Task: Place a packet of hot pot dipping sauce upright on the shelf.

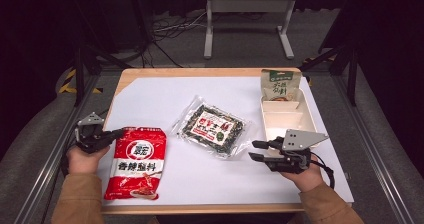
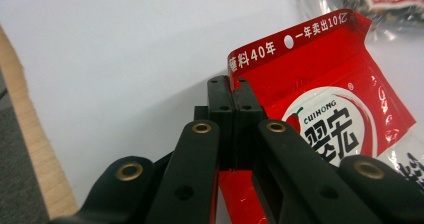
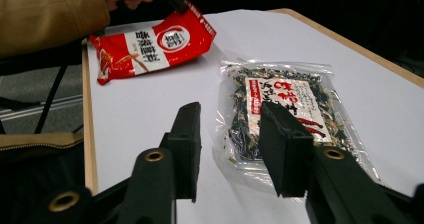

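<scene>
You are pinching the far left corner of the red seasoning packet [image 1: 136, 163] with your left gripper [image 1: 114, 134], its jaws closed tight on the top edge; the packet is lying at the near left of the white table [image 1: 165, 96]. Your right gripper [image 1: 256, 150] is hovering partly open with nothing between its jaws, near the clear dried seaweed bag [image 1: 213, 126] lying at the table's centre, left of a white divided tray [image 1: 286, 117]
</scene>
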